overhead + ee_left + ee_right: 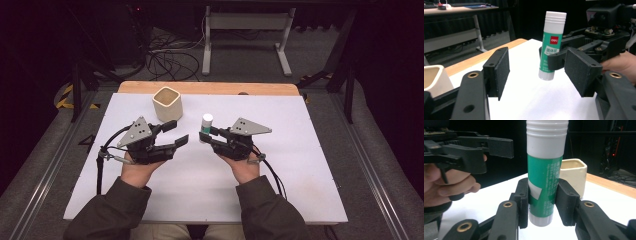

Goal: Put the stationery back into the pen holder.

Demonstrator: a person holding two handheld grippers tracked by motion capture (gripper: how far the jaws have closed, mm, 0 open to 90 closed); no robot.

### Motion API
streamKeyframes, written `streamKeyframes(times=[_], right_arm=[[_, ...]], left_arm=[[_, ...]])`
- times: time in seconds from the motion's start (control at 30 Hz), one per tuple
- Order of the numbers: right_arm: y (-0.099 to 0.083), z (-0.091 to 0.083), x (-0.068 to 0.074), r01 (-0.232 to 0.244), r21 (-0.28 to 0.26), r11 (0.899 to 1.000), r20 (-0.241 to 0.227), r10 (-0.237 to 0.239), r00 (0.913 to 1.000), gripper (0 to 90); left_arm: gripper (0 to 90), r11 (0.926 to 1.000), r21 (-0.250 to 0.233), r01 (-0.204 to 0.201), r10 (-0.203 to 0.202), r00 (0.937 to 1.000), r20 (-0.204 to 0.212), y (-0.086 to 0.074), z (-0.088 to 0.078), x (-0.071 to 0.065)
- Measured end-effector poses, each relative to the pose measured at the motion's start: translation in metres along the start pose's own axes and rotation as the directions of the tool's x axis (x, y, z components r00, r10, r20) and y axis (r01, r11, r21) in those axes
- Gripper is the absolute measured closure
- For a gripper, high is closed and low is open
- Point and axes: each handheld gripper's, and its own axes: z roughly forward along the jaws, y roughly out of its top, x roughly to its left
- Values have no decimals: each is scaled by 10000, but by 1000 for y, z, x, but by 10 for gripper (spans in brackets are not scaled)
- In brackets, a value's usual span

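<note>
- Right gripper point(209, 136) clamps the glue stick point(206, 125) upright above mid-table, cap upward and free for the other hand.
- Left gripper point(176, 134) gapes empty nearby.
- Square cream cup point(167, 103) waits near the far edge.

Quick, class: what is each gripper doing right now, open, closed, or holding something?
Left gripper: open, nothing between its jaws.
Right gripper: closed on the upright green glue stick with a white cap, held above the white table.

White table point(280, 180), wooden far edge; cream cup point(167, 103) standing on it.
</note>
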Motion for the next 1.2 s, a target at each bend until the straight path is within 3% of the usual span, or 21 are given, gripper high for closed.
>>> streamKeyframes(times=[0.23, 0.43, 0.83, 0.97, 1.2], right_arm=[[4, 7, 1, 110, -43, 9999, 196, -109, 9997, 661], [7, 16, -1, 158, -27, 9999, 393, -157, 9991, 661], [25, 34, -1, 513, 45, 9987, 588, -515, 9969, 660], [32, 43, 1, 784, 82, 9969, 740, -788, 9941, 660], [42, 59, 3, 854, 16, 9963, 614, -854, 9945, 660]], left_arm=[[360, 9996, 47, 291, -290, 9993, -234, -8, -13, 4], [330, 9986, 521, 102, -77, 9989, -467, -18, -15, 6], [272, 9990, 448, -22, 53, 9976, -684, -20, -20, 14], [255, 9989, 453, 100, -66, 9973, -737, -20, -21, 18], [246, 9985, 549, 13, 41, 9951, -986, -21, -24, 20]])
